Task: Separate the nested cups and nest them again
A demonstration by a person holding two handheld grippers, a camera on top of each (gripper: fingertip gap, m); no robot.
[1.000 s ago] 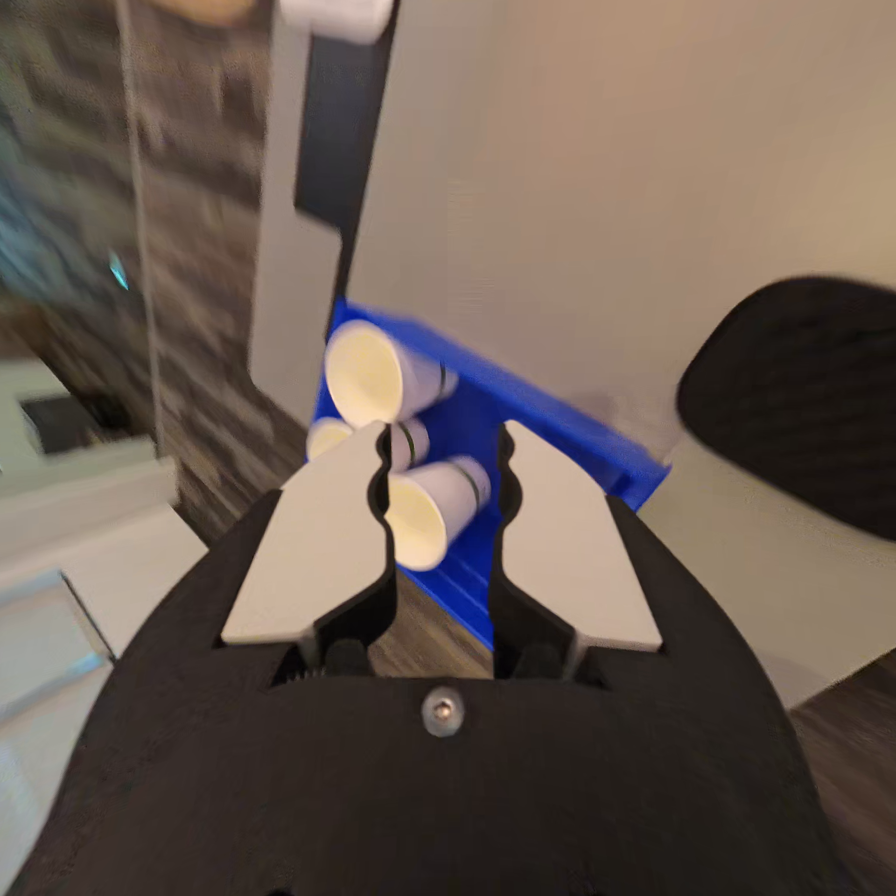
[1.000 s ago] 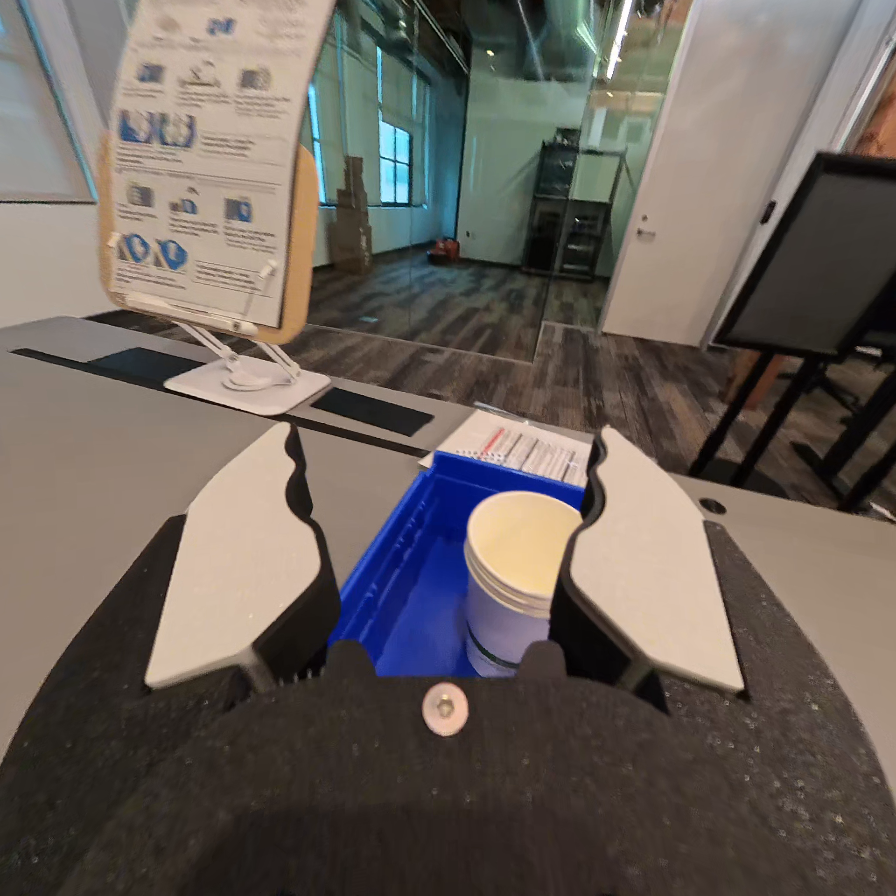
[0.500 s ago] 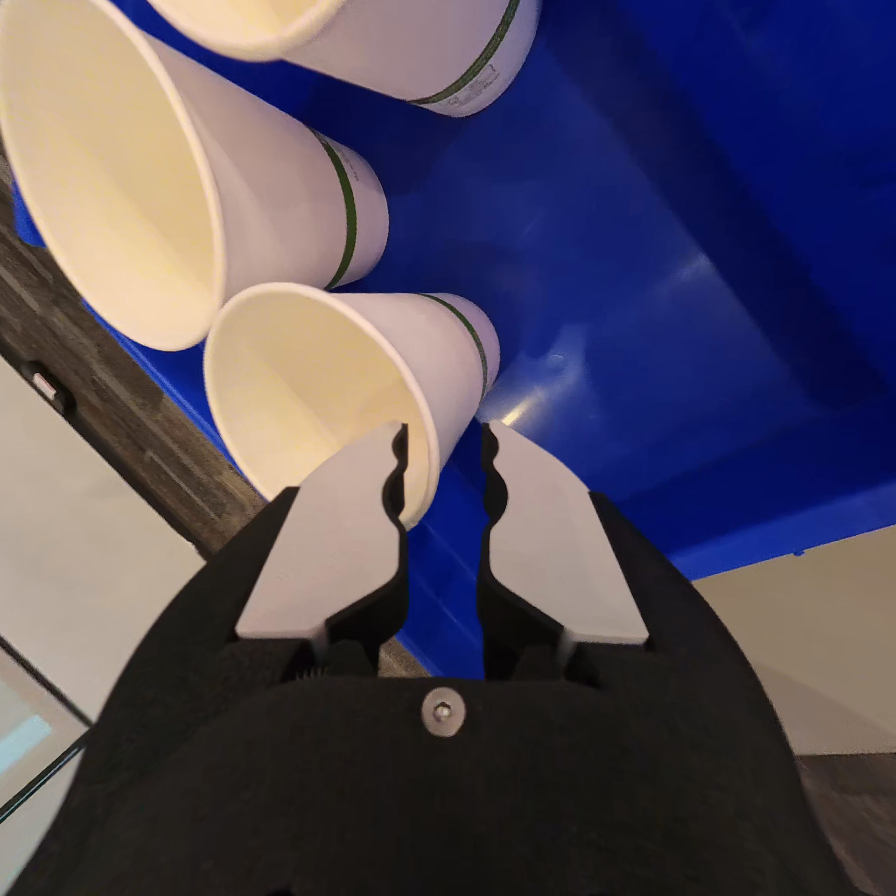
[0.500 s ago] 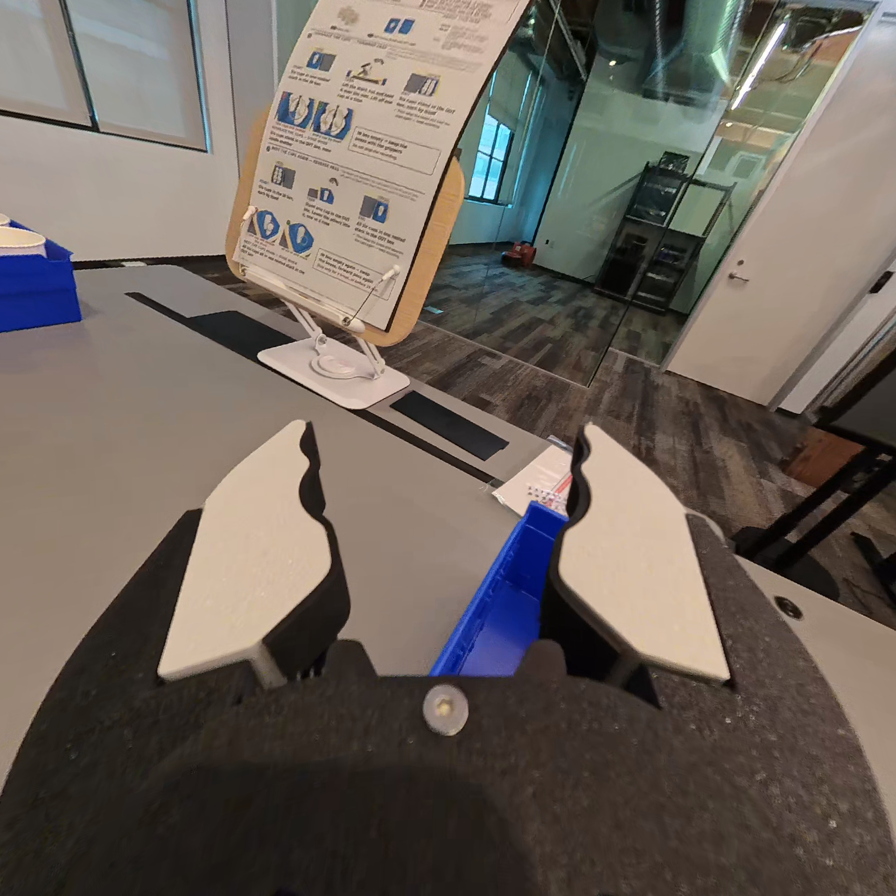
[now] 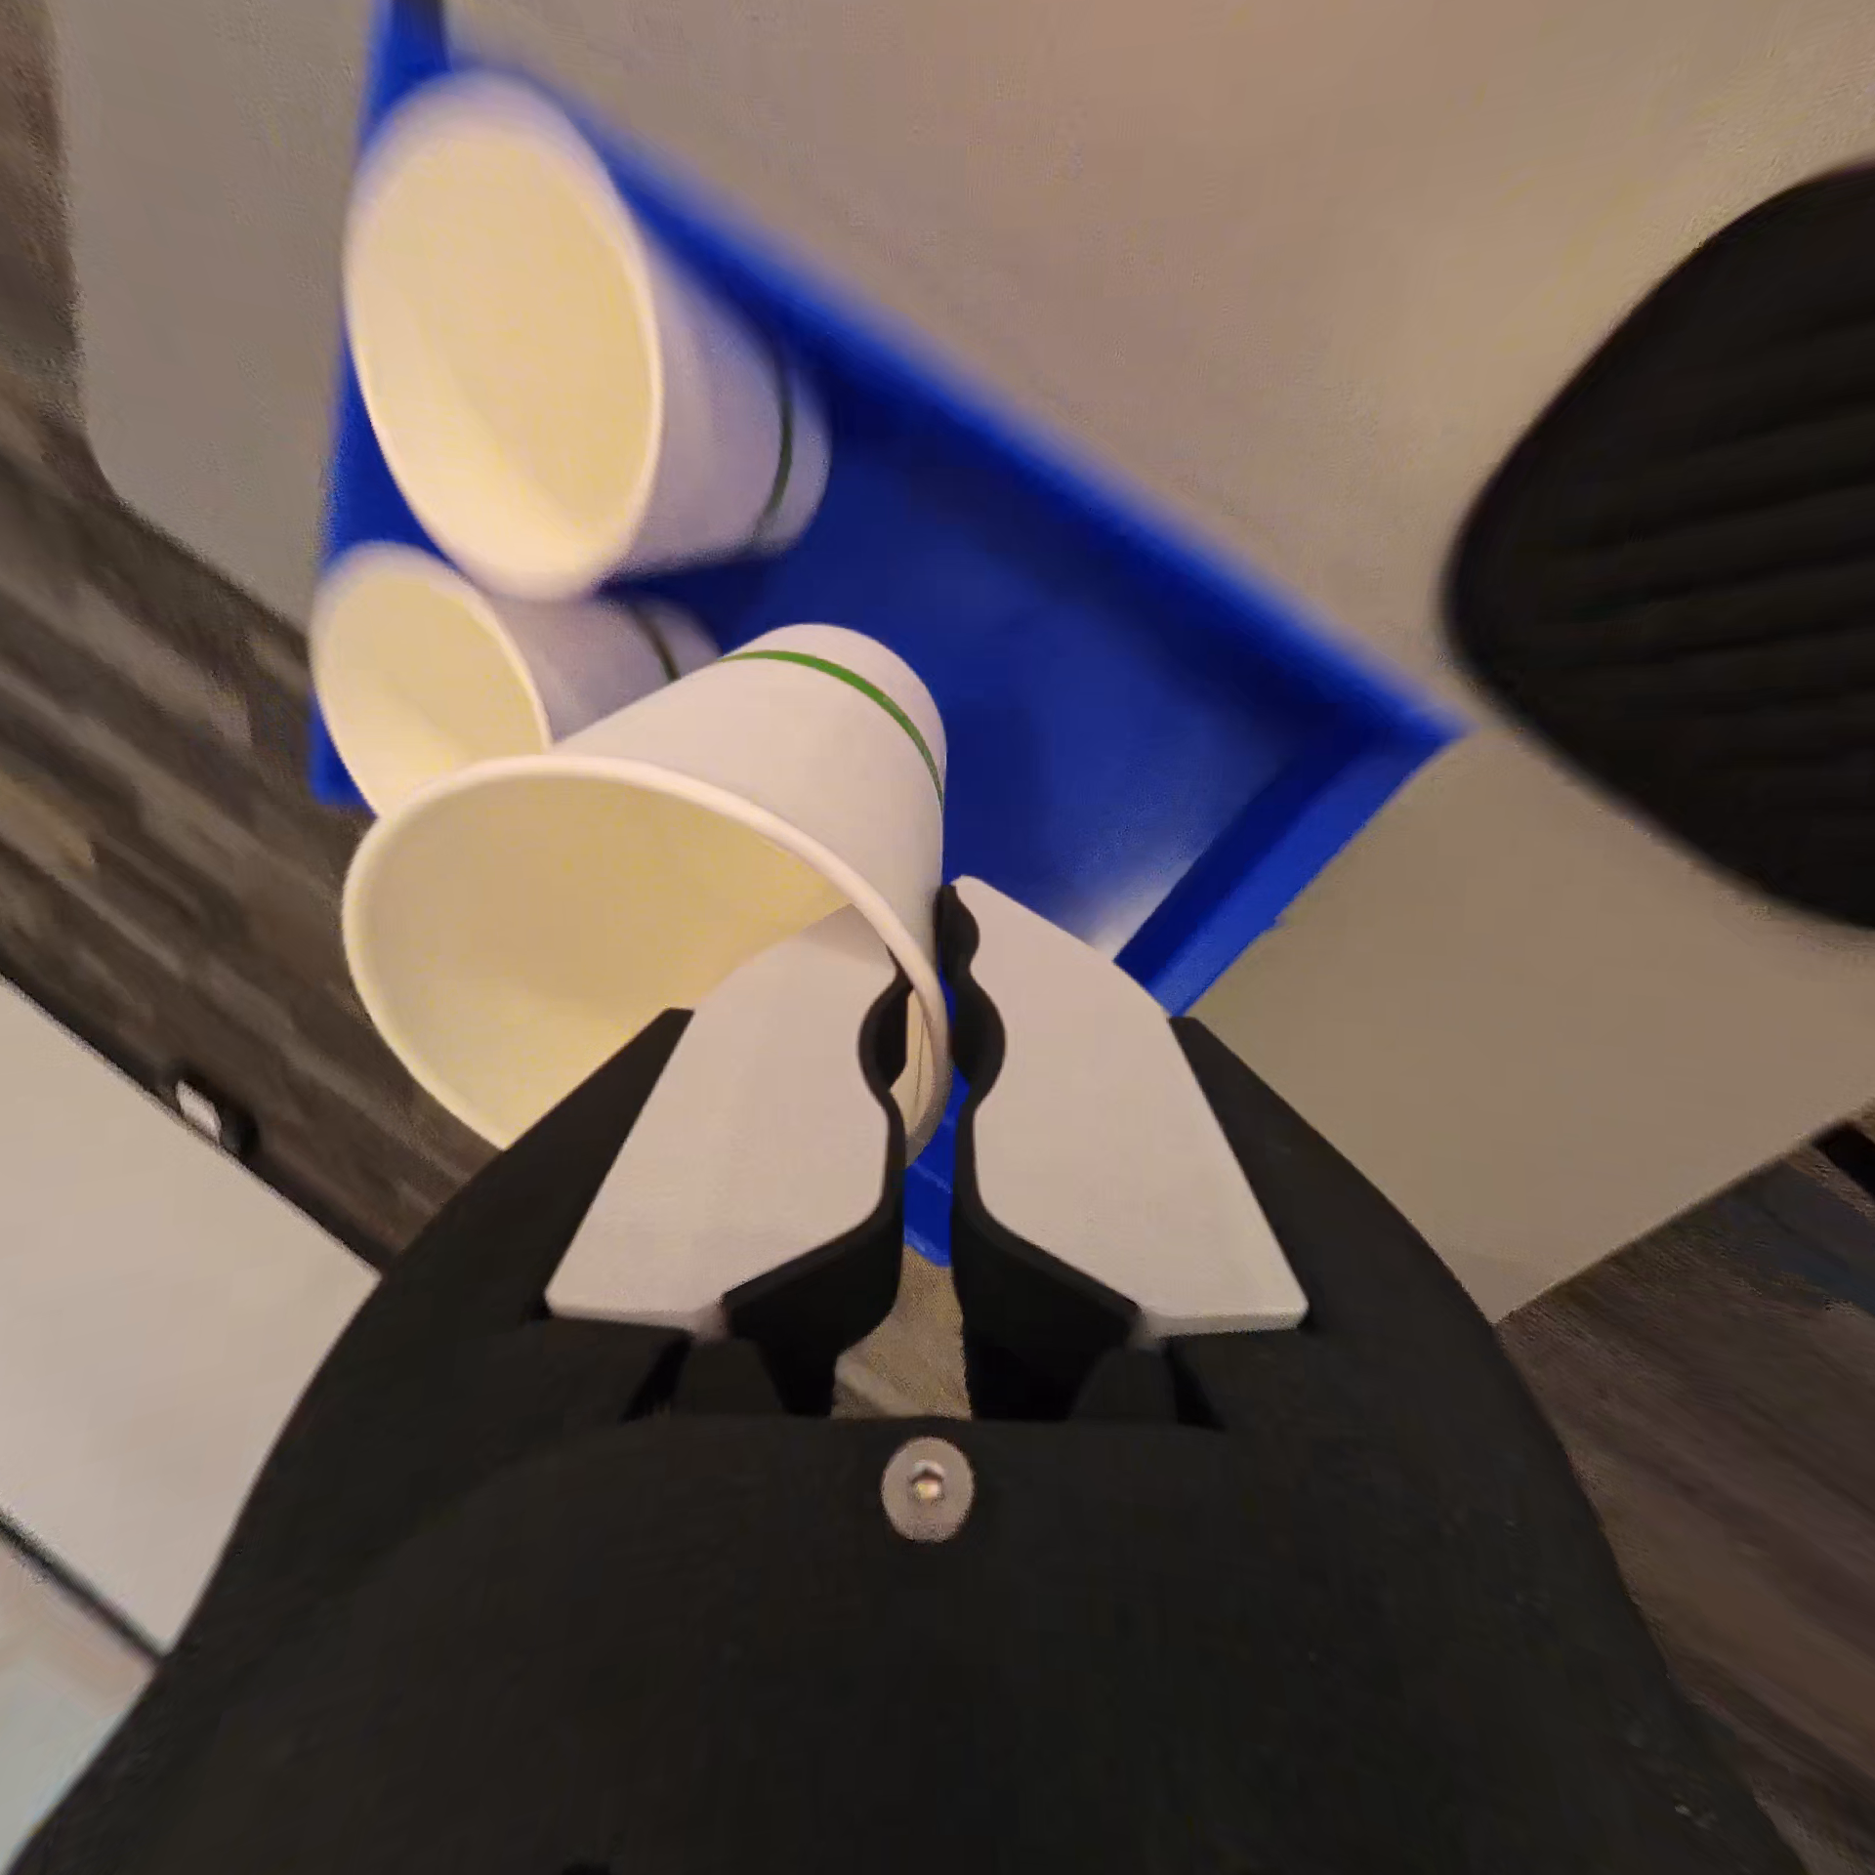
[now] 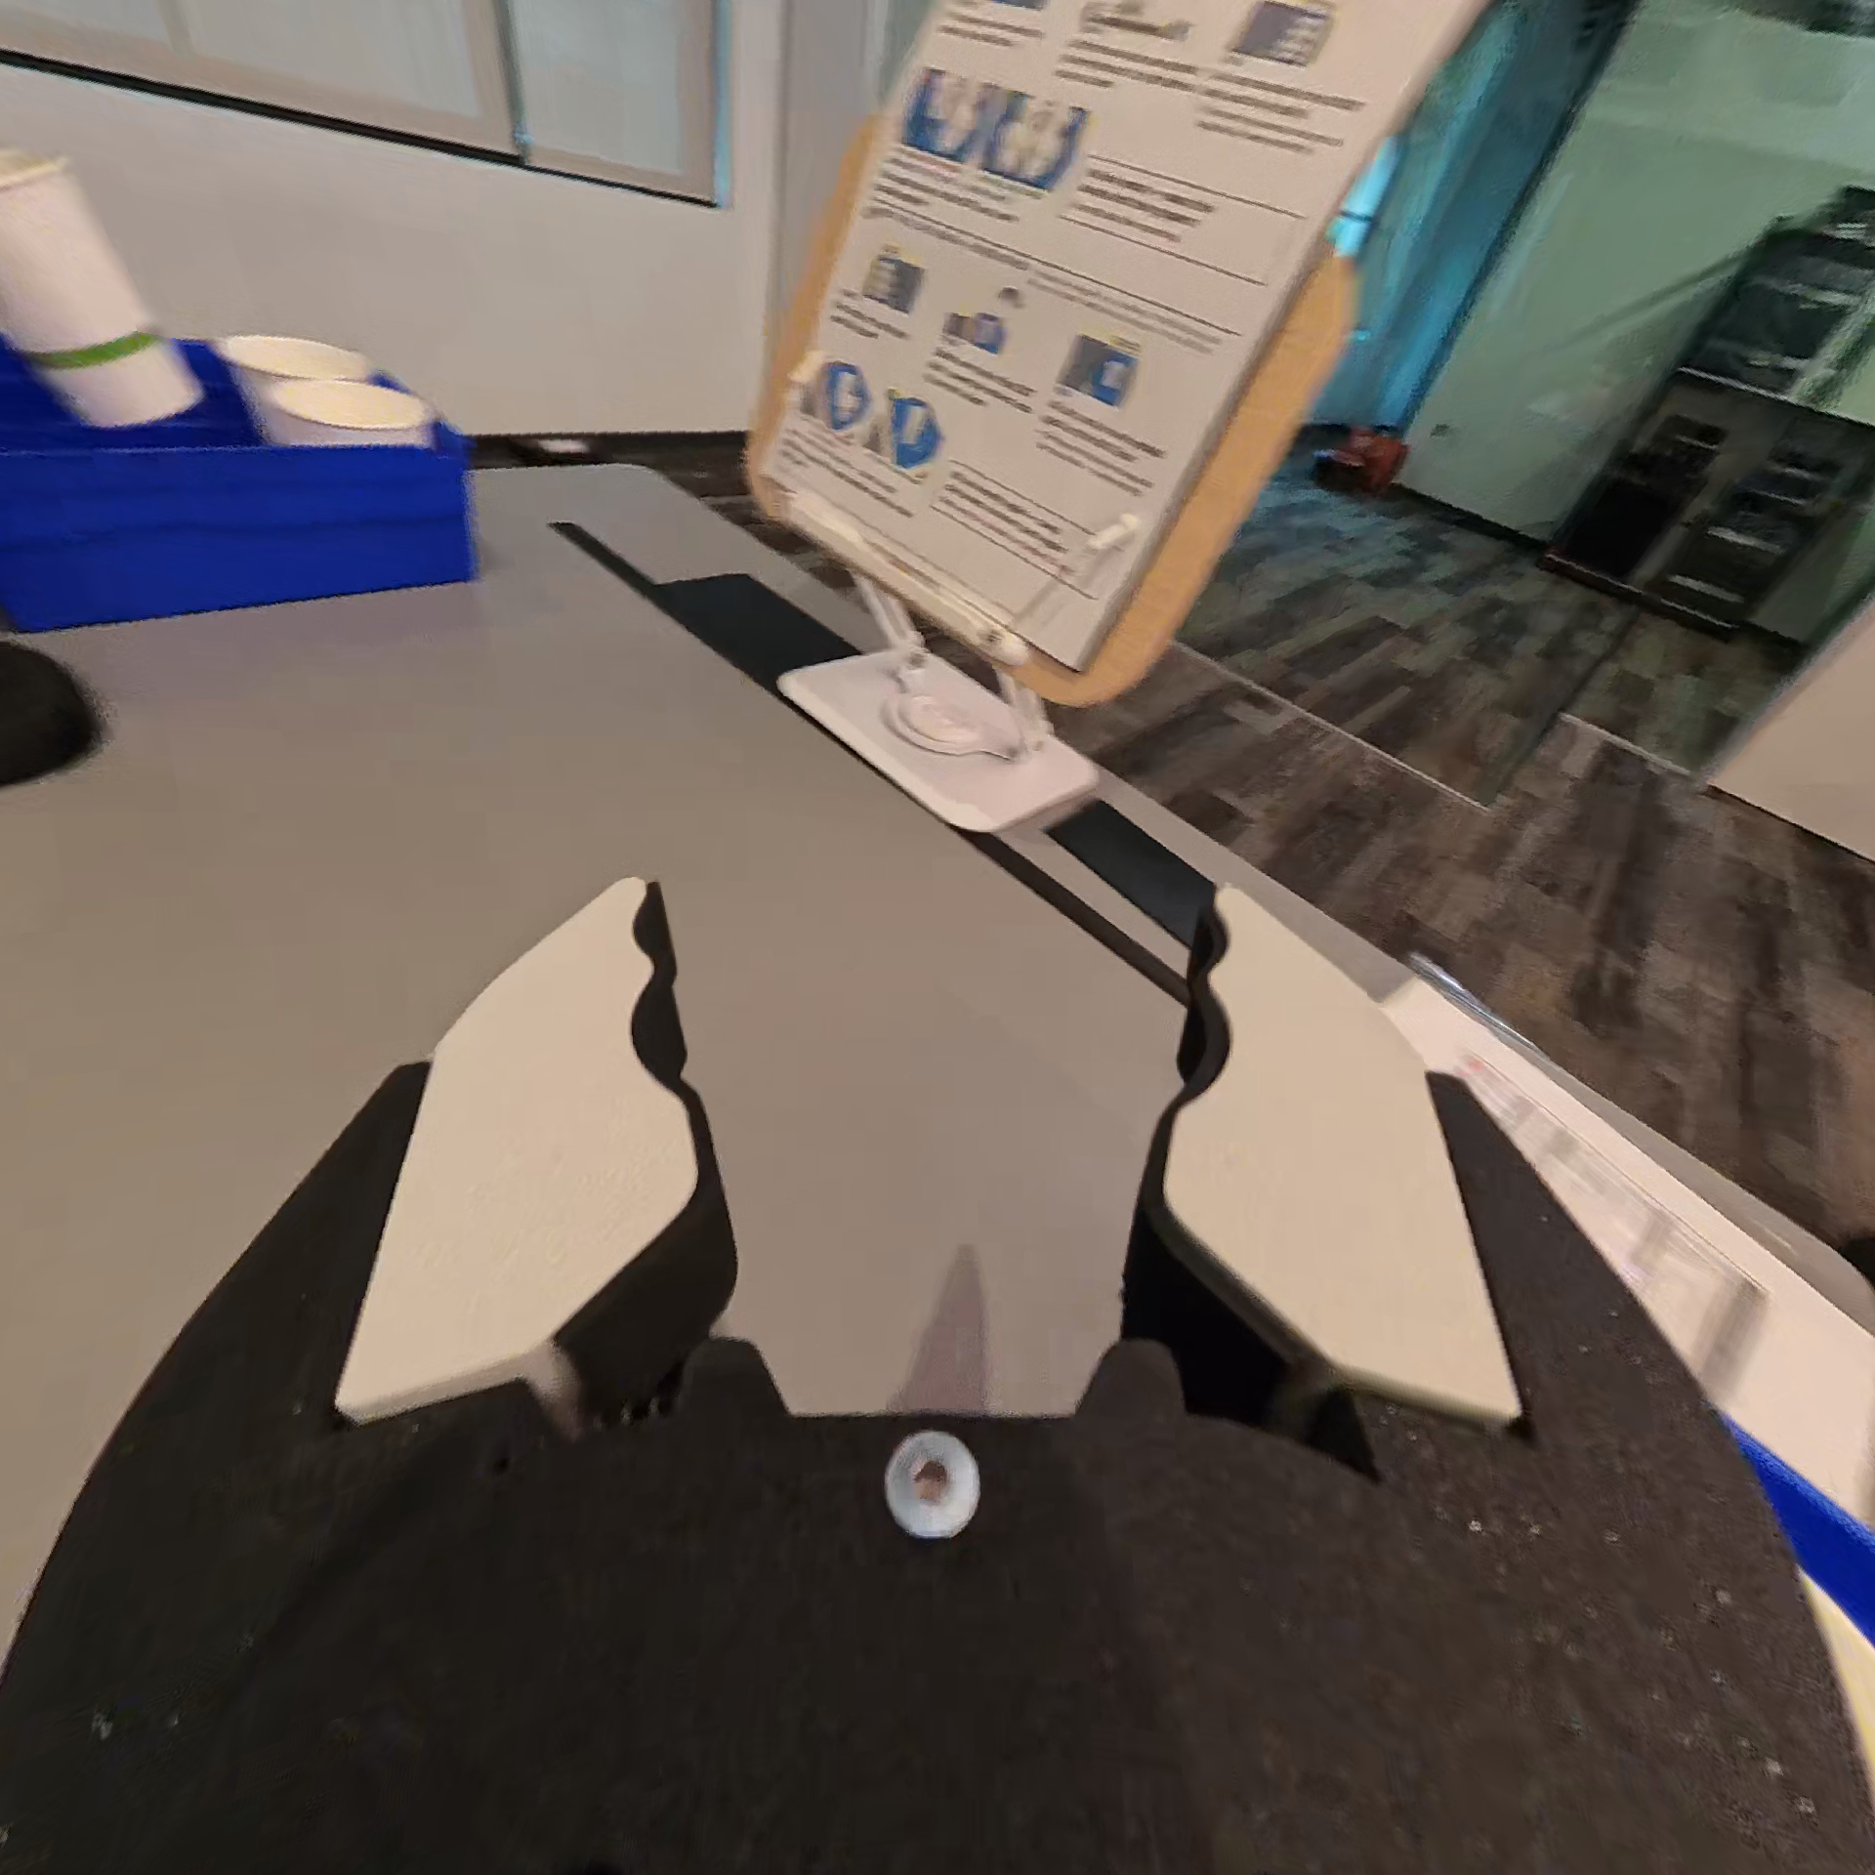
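The left tool (image 5: 939,999) is clamped on the rim wall of a white paper cup (image 5: 710,842) with a green band, one finger inside, holding it above the blue bin (image 5: 1116,791) where two more cups (image 5: 528,335) stand. The right tool (image 6: 928,1015) is spread apart, empty, over the grey table (image 6: 406,812).

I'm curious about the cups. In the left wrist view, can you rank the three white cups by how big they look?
1. held cup
2. upper cup in the blue bin
3. lower cup in the bin, partly hidden
Nearness inflates the held one; true sizes are unsure.
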